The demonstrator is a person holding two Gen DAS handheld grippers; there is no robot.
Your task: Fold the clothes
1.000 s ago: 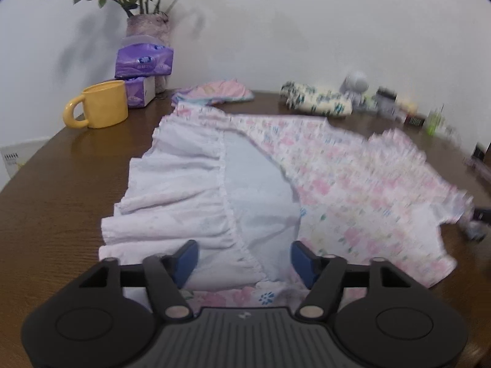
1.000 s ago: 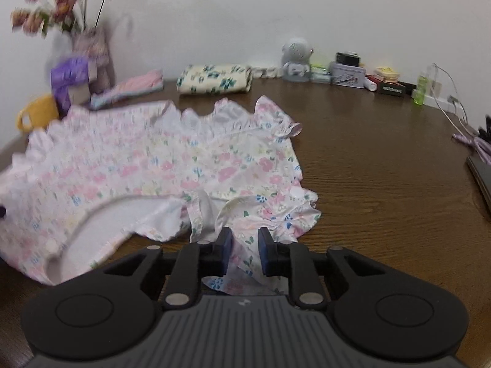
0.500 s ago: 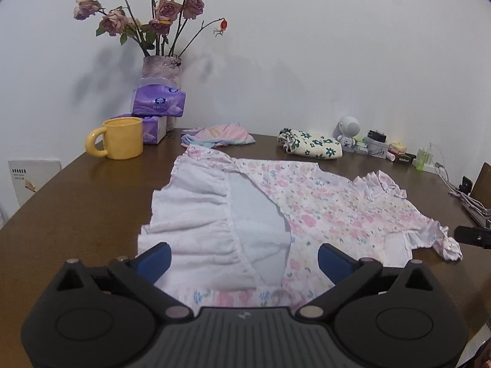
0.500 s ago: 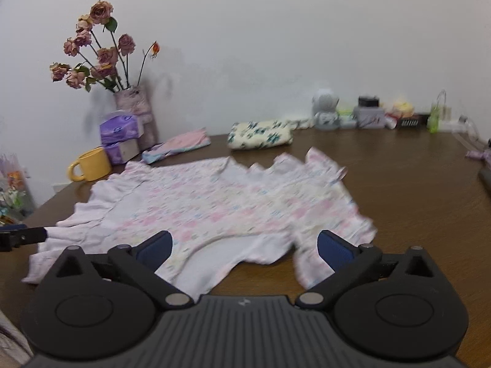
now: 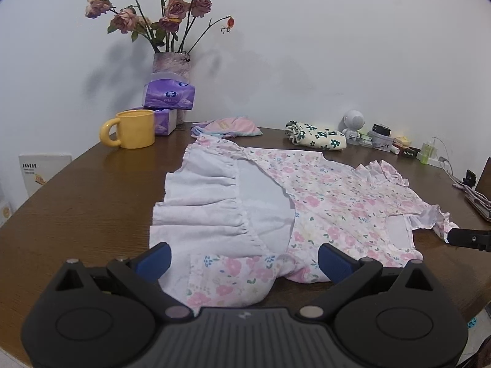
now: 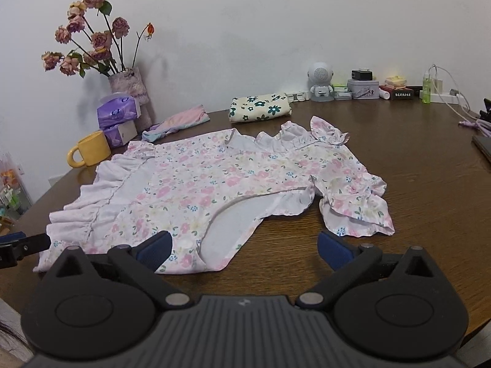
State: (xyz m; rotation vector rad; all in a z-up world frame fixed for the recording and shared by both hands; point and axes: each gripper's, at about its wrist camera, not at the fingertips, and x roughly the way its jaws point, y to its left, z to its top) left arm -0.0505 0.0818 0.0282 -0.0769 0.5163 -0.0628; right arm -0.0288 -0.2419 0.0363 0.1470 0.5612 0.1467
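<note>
Floral dress lies flat on the table. Left tool and right tool: both just opened, spread wide, holding nothing.

Roses: topmost blooms cut off by the left wrist view's upper edge.
Clutter by the wall: labels too small to read.
Laptop: only a corner shows, right edge.
Floral dress: near hem hidden behind the left gripper's body.
</note>
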